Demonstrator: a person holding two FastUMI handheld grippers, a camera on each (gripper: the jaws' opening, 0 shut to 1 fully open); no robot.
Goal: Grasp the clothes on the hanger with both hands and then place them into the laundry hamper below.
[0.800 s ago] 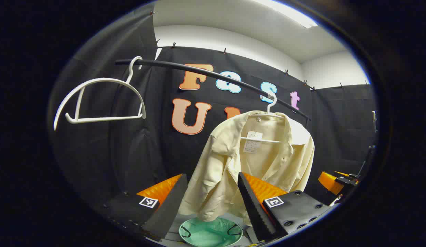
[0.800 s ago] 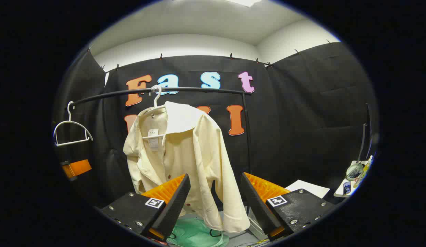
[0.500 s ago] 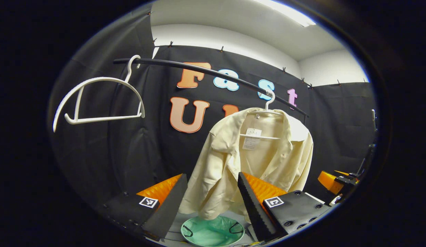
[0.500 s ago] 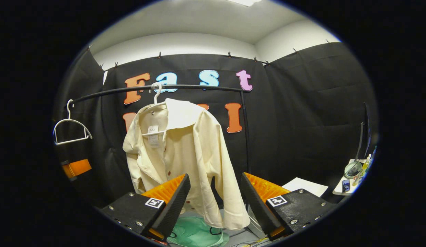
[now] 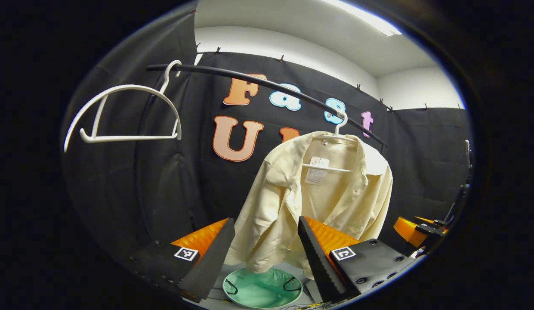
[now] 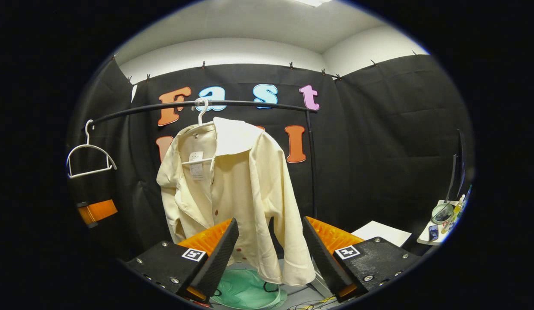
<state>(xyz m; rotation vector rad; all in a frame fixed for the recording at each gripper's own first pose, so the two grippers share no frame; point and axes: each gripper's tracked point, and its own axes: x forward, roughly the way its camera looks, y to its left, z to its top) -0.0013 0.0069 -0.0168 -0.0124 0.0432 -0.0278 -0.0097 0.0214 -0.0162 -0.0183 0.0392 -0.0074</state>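
A cream shirt (image 5: pixel 318 193) (image 6: pixel 232 189) hangs on a white hanger (image 5: pixel 337 129) (image 6: pixel 201 113) from a black rail (image 5: pixel 267 88) (image 6: pixel 206 104). Below it sits a round green laundry hamper (image 5: pixel 262 287) (image 6: pixel 245 289) on the floor. My left gripper (image 5: pixel 264 254) is open, its fingers framing the shirt's lower left hem without touching. My right gripper (image 6: pixel 269 254) is open too, short of the shirt's sleeve. The right gripper (image 5: pixel 415 228) also shows orange at the far right of the left gripper view, and the left gripper (image 6: pixel 97 211) at the far left of the right gripper view.
An empty white hanger (image 5: pixel 125 116) (image 6: pixel 89 157) hangs at the rail's left end. The rail's upright post (image 6: pixel 312 172) stands right of the shirt. A white sheet (image 6: pixel 381 234) and a small table with bottles (image 6: pixel 443 219) are at the right.
Both views have shifted slightly; the shirt looks a little closer and higher in frame. Both grippers stay open and nothing has been grasped.
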